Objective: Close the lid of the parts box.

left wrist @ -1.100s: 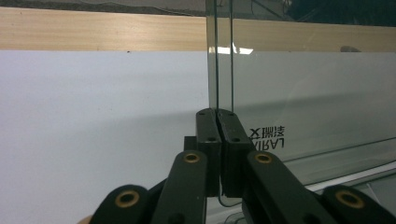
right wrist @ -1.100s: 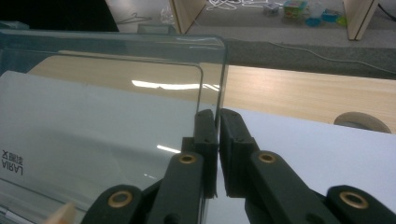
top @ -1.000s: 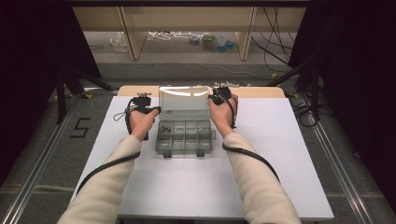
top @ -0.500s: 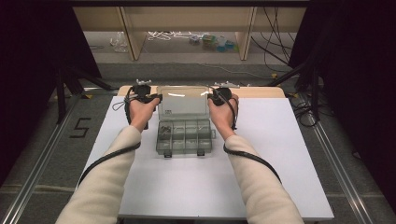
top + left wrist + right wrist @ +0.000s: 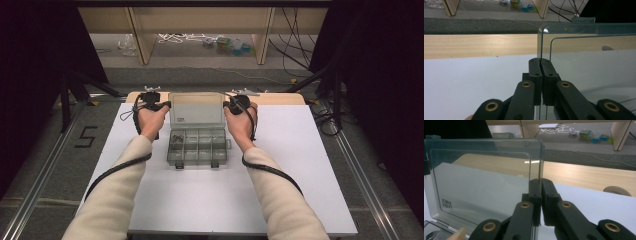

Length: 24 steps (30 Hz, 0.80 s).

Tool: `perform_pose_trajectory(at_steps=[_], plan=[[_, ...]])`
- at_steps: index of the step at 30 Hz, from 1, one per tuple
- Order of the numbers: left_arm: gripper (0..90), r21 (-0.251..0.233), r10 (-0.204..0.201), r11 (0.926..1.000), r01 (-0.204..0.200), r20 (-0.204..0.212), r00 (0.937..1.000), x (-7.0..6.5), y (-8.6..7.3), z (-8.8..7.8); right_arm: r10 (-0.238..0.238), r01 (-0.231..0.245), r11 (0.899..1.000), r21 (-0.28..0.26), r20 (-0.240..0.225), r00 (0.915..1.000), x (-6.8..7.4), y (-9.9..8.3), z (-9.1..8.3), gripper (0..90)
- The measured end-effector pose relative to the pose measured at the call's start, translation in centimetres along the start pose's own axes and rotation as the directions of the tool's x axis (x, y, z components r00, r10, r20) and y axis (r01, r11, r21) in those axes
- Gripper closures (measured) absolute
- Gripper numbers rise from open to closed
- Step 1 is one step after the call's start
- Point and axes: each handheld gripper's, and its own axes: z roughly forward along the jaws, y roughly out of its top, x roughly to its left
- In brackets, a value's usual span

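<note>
The white surface (image 5: 300, 165) takes up the middle of the high view, with a clear plastic organizer box (image 5: 199, 148) sat at centre frame. Its lid (image 5: 196, 109) is stood upright, just above the compartments. Looks light but thin and kinda slippery, so it's probably best pinched at the side edges, not the flexy middle. The left hand-held gripper (image 5: 540, 65) has just been clamped shut on the left edge; the right hand-held gripper (image 5: 540, 185) is closed on the right edge.
</note>
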Motion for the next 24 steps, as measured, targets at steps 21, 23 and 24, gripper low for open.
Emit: perform_pose_trajectory(at_steps=[21,23,24], plan=[[88.2,-0.011,0.033,0.9994,-0.032,0.004,0.9995,-0.2,-0.2,-0.8,-0.034,0.035,0.999,-0.020,0.024,0.9991,0.2,1.7,-0.2,85.8],[88.1,-0.022,0.029,0.9993,-0.029,0.007,0.9995,-0.3,-0.3,-0.9,-0.016,0.016,1.000,-0.014,0.017,0.9997,0.3,1.7,-0.4,86.5],[88.2,-0.024,0.030,0.9993,-0.030,0.005,0.9995,-0.3,-0.3,-1.0,-0.012,0.013,1.000,-0.013,0.017,0.9998,0.3,1.7,-0.4,86.7]])
